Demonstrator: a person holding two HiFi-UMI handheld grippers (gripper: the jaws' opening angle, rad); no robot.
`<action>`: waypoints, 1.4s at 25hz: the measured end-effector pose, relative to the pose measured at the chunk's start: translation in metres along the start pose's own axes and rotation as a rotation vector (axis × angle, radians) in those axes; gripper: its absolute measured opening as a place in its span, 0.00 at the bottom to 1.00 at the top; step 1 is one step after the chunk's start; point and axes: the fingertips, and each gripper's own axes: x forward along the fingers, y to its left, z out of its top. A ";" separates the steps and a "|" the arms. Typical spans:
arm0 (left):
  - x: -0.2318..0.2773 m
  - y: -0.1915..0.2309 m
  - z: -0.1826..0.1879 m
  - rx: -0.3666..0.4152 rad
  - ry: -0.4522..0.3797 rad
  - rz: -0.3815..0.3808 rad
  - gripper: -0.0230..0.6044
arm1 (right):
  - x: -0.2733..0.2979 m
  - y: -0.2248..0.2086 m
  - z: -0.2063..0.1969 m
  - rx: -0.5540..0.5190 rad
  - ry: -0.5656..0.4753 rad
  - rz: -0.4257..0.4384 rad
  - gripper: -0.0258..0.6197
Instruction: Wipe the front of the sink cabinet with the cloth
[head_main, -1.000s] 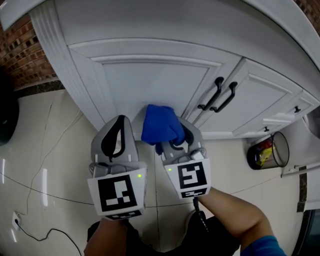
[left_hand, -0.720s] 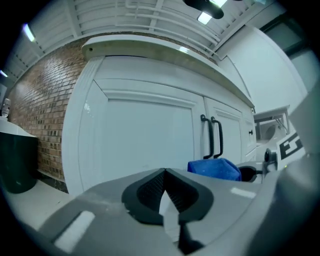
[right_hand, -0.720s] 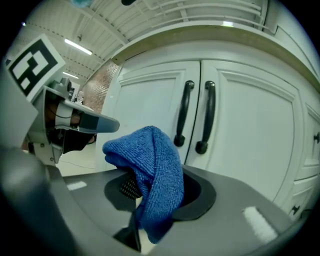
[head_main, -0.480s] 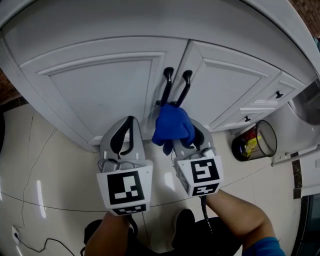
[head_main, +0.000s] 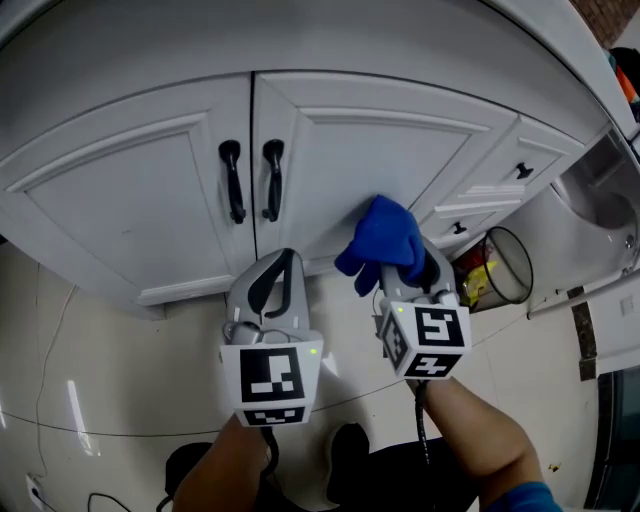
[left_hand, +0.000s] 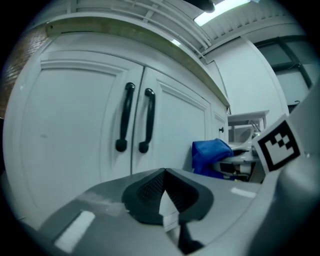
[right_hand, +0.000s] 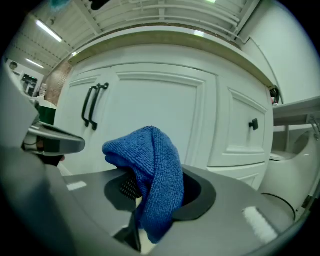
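The white sink cabinet (head_main: 130, 180) fills the upper part of the head view, with two doors and a pair of black handles (head_main: 252, 180) at the seam. A bunched blue cloth (head_main: 383, 243) is clamped in my right gripper (head_main: 400, 270), against the lower part of the right door (head_main: 380, 160). In the right gripper view the blue cloth (right_hand: 150, 170) drapes over the jaws, in front of the door panel (right_hand: 155, 120). My left gripper (head_main: 272, 292) hangs shut and empty just below the left door's bottom edge; in its own view the handles (left_hand: 135, 117) stand ahead.
Small drawers with black knobs (head_main: 521, 171) sit to the right of the doors. A wire bin (head_main: 495, 270) with coloured rubbish stands on the pale tiled floor (head_main: 100, 370) at the right. A white appliance (head_main: 600, 200) is at the far right.
The view has shifted right along the cabinet. My right gripper with the cloth has passed from the left door, over the handles, to the right door's lower part. The left gripper followed alongside.
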 end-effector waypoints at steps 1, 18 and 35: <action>0.004 -0.009 -0.003 0.006 0.007 -0.018 0.05 | 0.001 -0.015 -0.003 0.009 0.004 -0.031 0.26; 0.016 -0.032 -0.039 -0.019 0.106 -0.078 0.05 | 0.015 -0.080 -0.046 0.119 0.130 -0.173 0.26; -0.157 0.240 0.004 -0.200 -0.005 0.486 0.05 | -0.026 0.327 0.056 -0.142 -0.096 0.708 0.27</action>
